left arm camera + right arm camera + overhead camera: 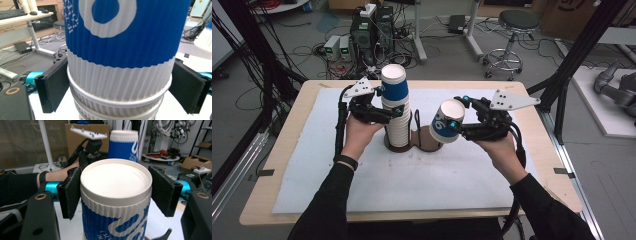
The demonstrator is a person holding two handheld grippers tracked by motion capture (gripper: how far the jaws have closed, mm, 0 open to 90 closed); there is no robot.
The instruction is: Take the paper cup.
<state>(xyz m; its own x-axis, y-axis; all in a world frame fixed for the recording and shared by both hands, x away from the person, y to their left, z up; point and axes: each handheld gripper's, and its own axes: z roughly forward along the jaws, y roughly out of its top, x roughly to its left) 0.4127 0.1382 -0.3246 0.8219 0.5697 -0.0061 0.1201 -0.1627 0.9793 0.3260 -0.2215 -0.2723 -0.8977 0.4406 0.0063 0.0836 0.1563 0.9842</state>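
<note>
Black sleeves and two hands enter from the bottom of the high view, each holding a tool over a white mat (412,175) on the wooden table (287,150). At the left, the left tool (394,113) has its jaws on either side of a tall stack of paper cups (396,107), white and ribbed with a blue band on the top one; the stack stands upside down on one side of a brown two-ring holder (427,140). At the right, the right tool (457,125) holds a single cup (446,121), tilted on its side with its white base towards the stack, just above the holder's other ring. White print on its blue band is too small to read.

From the left gripper view, the stack of paper cups (120,75) sits between the left tool's (120,90) black pads (53,85), which are against the rims below the blue band. White lettering runs up the blue at the left edge, unreadable, beside a white ring shape.

Seen in the right gripper view, the right tool (115,192) is closed on the single cup (115,202), pads (72,192) pressing both sides near its base. Faint white letters low on the blue print cannot be made out. Behind stands the stack (123,145) with the left tool (88,147) beside it.
</note>
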